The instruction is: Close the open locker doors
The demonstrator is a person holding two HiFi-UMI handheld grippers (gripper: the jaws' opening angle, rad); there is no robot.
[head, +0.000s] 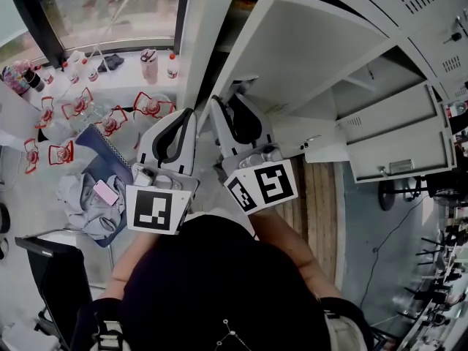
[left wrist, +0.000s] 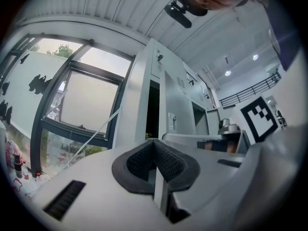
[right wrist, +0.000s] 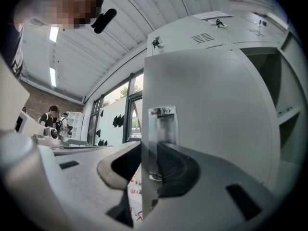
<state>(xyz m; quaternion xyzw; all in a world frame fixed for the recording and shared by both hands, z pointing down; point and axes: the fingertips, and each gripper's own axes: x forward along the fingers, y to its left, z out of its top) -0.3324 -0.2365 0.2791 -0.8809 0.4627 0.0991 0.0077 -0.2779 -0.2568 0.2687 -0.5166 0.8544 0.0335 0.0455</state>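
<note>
While my right gripper (head: 228,103) (right wrist: 148,146) has its two pads pressed on the free edge of the open locker door (head: 307,50) (right wrist: 207,109), that door stands swung well out from the locker bank (head: 431,20), its broad grey face filling most of the right gripper view. The pads bite just beside the metal latch plate (right wrist: 161,124) set near the edge. Behind the door I see its compartment (head: 380,75) open and bare. Further along the bank two more doors (head: 395,134) hang open, one beside the other. My left gripper (head: 186,113) (left wrist: 155,143) hangs in the air just beside the right one, pads pressed together with nothing between them, pointing toward the bank and the window (left wrist: 91,105). Below the window, bottles (head: 150,64) stand in a row, and a pink phone (head: 106,192) lies on a heap of grey cloth (head: 84,203).
</note>
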